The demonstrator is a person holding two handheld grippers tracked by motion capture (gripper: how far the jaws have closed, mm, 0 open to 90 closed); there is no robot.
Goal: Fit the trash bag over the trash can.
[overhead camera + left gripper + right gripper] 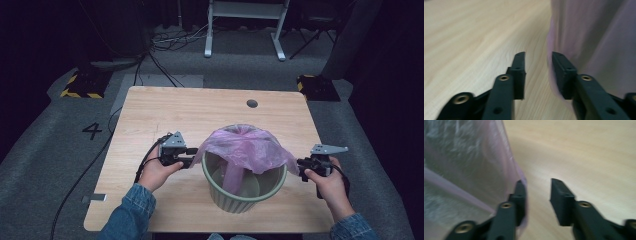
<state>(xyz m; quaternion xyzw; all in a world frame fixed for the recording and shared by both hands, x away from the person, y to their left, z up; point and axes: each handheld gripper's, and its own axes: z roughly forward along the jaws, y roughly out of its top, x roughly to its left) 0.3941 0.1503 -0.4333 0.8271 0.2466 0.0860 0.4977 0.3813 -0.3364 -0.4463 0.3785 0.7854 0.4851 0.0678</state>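
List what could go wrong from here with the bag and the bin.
1. The pink bag covers only the far part of the green bin's rim; its loose film may slip inside.
2. Both the left gripper and right gripper stand open beside the film, gripping nothing; closing now could catch too little plastic or tear it.

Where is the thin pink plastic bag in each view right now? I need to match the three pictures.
High view: the thin pink plastic bag sits centre, draped over the rim of the ribbed green bin.
Left gripper view: it covers the right side, past the right-hand jaw.
Right gripper view: it covers the left side, against the left-hand jaw.
Shared landmark: the light wooden tabletop, beside the bag in both gripper views.
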